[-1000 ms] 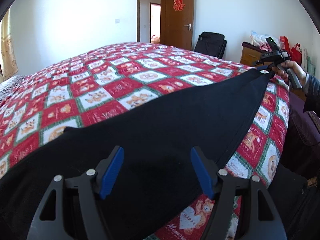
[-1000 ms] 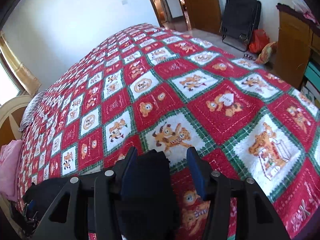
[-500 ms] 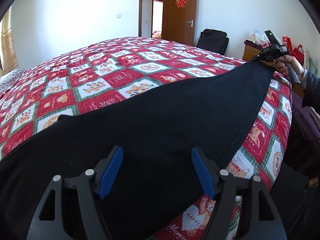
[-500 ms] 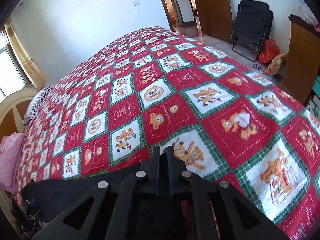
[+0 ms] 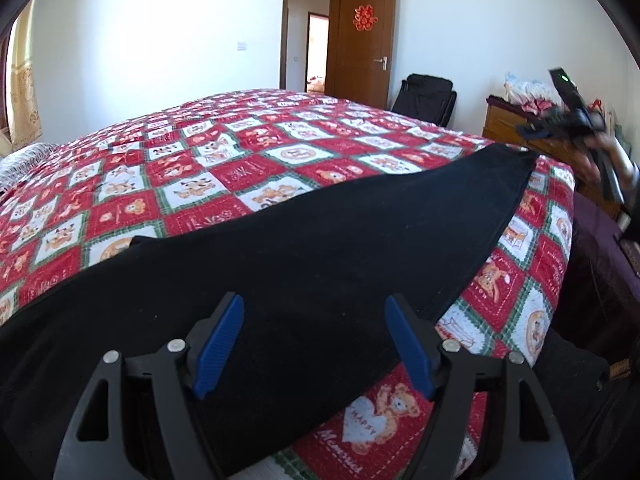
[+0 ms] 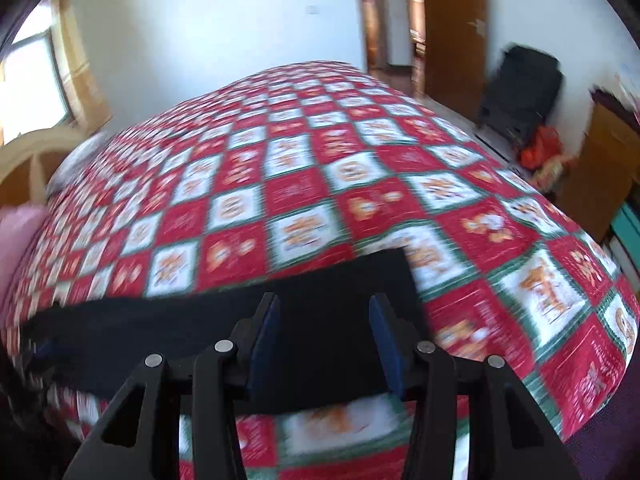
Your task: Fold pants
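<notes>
Black pants (image 5: pixel 320 240) lie stretched along the near edge of a bed under a red, white and green bear quilt (image 5: pixel 240 160). My left gripper (image 5: pixel 313 304) hovers open over the wide end of the pants, its blue pads apart and nothing pinched. In the right wrist view, which is blurred, the narrow end of the pants (image 6: pixel 200 332) lies flat on the quilt (image 6: pixel 320 180). My right gripper (image 6: pixel 325 304) is above that end with its jaws opening and no cloth between the pads. From the left wrist view the right gripper (image 5: pixel 560 124) shows raised past the far end of the pants, held by a hand.
Beyond the bed an open brown door (image 5: pixel 360 40) leads out, with a black bag (image 5: pixel 424 96) beside it. A wooden dresser (image 5: pixel 508 124) piled with things stands at the right. A pink cloth (image 6: pixel 16 240) and a wooden headboard (image 6: pixel 36 152) are at the left.
The right gripper, shut on the pants' narrow end half a second ago, has opened and drawn back from it; the end now lies on the quilt. The left gripper has hardly moved.
</notes>
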The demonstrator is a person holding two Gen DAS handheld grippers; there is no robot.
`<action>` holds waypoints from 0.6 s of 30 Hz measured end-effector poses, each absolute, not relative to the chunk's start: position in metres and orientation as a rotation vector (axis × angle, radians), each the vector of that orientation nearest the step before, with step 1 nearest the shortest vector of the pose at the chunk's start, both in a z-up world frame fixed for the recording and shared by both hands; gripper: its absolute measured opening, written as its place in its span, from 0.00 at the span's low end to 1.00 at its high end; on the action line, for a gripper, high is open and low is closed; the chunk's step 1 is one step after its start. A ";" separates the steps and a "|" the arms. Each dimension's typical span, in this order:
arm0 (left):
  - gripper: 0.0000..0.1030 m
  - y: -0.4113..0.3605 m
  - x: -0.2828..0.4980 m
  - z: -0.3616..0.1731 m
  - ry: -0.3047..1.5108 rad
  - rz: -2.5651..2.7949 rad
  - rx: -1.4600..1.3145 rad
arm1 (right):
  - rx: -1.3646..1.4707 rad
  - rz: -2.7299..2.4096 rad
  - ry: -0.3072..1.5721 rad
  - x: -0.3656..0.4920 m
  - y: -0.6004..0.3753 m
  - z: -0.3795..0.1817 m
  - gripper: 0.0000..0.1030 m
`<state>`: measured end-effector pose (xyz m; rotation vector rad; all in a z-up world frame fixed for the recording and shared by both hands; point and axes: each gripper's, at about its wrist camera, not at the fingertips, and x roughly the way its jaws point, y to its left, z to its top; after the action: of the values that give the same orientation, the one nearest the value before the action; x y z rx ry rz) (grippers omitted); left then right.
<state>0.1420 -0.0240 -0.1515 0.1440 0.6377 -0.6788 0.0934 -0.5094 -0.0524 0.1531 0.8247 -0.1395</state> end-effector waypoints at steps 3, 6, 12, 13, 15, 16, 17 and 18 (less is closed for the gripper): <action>0.74 -0.020 0.144 -0.157 0.656 -0.656 0.128 | -0.020 -0.034 0.864 0.084 -0.452 -0.066 0.47; 0.74 -0.013 0.141 -0.155 0.653 -0.649 0.110 | -0.195 -0.029 0.931 0.080 -0.412 -0.088 0.46; 0.77 -0.002 0.143 -0.158 0.661 -0.624 0.064 | -0.428 0.005 0.963 0.076 -0.381 -0.119 0.39; 0.77 -0.002 0.144 -0.159 0.666 -0.623 0.062 | -0.448 0.021 0.962 0.076 -0.378 -0.119 0.39; 0.77 -0.004 0.145 -0.161 0.669 -0.626 0.066 | -0.490 0.050 0.951 0.074 -0.369 -0.123 0.39; 0.77 -0.005 0.146 -0.162 0.671 -0.626 0.066 | -0.508 0.058 0.951 0.074 -0.365 -0.125 0.39; 0.77 -0.006 0.146 -0.163 0.674 -0.627 0.066 | -0.523 0.059 0.951 0.076 -0.362 -0.128 0.38; 0.77 -0.006 0.146 -0.164 0.675 -0.628 0.065 | -0.533 0.059 0.952 0.078 -0.360 -0.131 0.38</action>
<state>0.1462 -0.0060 -0.1637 0.0653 0.6750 -0.6276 0.0777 -0.3596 -0.1310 -0.5333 0.9524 0.0591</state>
